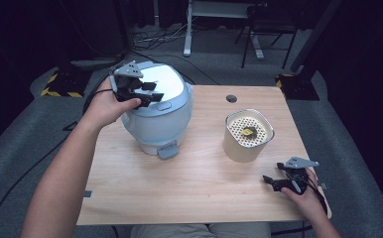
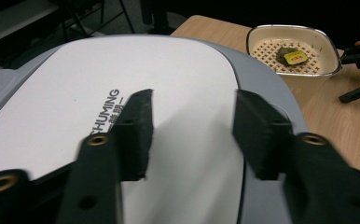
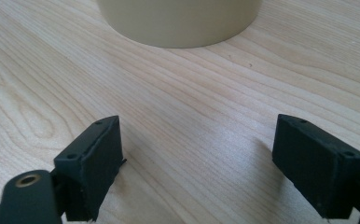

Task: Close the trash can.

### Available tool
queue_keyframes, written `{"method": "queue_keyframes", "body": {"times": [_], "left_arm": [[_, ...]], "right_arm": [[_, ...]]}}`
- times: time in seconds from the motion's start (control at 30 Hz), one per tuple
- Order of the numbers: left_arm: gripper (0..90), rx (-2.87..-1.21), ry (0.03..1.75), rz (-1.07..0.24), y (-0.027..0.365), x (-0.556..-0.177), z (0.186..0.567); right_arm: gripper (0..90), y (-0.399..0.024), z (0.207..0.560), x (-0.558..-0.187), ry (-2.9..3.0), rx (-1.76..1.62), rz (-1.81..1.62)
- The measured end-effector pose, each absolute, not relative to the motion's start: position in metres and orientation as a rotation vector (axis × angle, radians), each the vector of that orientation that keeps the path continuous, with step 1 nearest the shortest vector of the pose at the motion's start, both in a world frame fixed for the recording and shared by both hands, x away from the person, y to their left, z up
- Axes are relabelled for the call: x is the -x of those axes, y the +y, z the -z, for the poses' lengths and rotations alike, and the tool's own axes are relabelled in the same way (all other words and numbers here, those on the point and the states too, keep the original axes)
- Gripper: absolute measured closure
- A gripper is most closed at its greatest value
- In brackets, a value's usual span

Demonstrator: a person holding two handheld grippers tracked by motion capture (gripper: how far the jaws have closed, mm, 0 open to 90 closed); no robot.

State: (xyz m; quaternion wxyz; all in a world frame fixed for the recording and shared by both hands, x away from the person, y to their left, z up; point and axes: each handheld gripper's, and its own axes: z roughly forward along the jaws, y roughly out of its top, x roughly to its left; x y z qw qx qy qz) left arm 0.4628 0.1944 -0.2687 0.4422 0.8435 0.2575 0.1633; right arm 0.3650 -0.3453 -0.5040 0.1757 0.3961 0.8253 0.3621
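A pale blue and white rice cooker (image 1: pixel 157 116) stands closed at the table's back left. My left gripper (image 1: pixel 152 91) hovers over its white lid (image 2: pixel 75 93), jaws apart and nothing between them (image 2: pixel 192 126). To the right stands a cream pot (image 1: pixel 244 146) with a perforated insert; a small dark lump with a yellow label (image 1: pixel 249 132) lies on the insert. My right gripper (image 1: pixel 273 181) rests low near the table's front right corner, open (image 3: pixel 197 158), pointing at the pot's base (image 3: pixel 178 23) with bare wood between its jaws.
The wooden table (image 1: pixel 189 183) has a round cable hole (image 1: pixel 231 98) at the back. The cooker's grey latch tab (image 1: pixel 167 150) juts toward the front. Dark floor, cables and chair legs lie beyond the table.
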Motion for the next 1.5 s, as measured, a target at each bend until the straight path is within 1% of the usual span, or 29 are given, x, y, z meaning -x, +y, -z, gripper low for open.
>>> {"method": "queue_keyframes", "body": {"times": [0.03, 0.07, 0.17, 0.23, 0.3, 0.33, 0.47, 0.73, 0.93, 1.07, 1.17, 1.3, 1.33, 1.4, 1.5], "left_arm": [[41.4, -2.092, 0.640, -0.389, 0.194, -0.460, 0.268], [39.4, -2.091, 0.628, -0.381, 0.194, -0.457, 0.267], [37.4, -2.071, 0.600, -0.383, 0.193, -0.448, 0.264], [34.0, -2.016, 0.553, -0.365, 0.191, -0.431, 0.260], [33.4, -2.010, 0.544, -0.359, 0.191, -0.425, 0.259], [33.2, -2.012, 0.515, -0.358, 0.189, -0.414, 0.260], [32.4, -2.007, 0.477, -0.351, 0.186, -0.393, 0.263], [31.3, -1.976, 0.487, -0.341, 0.188, -0.371, 0.276], [29.9, -1.964, 0.470, -0.324, 0.189, -0.359, 0.296], [29.9, -1.958, 0.508, -0.321, 0.191, -0.353, 0.313], [29.8, -1.966, 0.565, -0.306, 0.192, -0.350, 0.330], [29.8, -1.962, 0.594, -0.288, 0.195, -0.350, 0.354], [29.8, -1.950, 0.615, -0.293, 0.197, -0.349, 0.366], [29.7, -1.947, 0.623, -0.303, 0.198, -0.349, 0.372], [29.3, -1.939, 0.647, -0.332, 0.202, -0.347, 0.394]], "right_arm": [[16.3, -0.345, 0.504, -0.365, 2.339, -1.120, -1.024], [16.3, -0.346, 0.504, -0.365, 2.341, -1.119, -1.024], [16.1, -0.345, 0.504, -0.365, 2.341, -1.119, -1.026], [15.8, -0.344, 0.504, -0.367, 2.344, -1.117, -1.030], [15.5, -0.343, 0.504, -0.369, 2.348, -1.111, -1.027], [15.5, -0.342, 0.504, -0.369, 2.350, -1.110, -1.029], [15.4, -0.339, 0.504, -0.372, 2.355, -1.102, -1.034], [15.3, -0.339, 0.504, -0.373, 2.357, -1.102, -1.033], [15.4, -0.339, 0.504, -0.372, 2.358, -1.097, -1.034], [15.4, -0.339, 0.504, -0.372, 2.358, -1.098, -1.035], [15.4, -0.339, 0.504, -0.372, 2.359, -1.097, -1.035], [15.4, -0.339, 0.504, -0.372, 2.360, -1.096, -1.036], [15.4, -0.339, 0.504, -0.372, 2.361, -1.096, -1.036], [15.4, -0.339, 0.504, -0.372, 2.361, -1.095, -1.036], [15.4, -0.339, 0.504, -0.372, 2.362, -1.094, -1.037]]}}
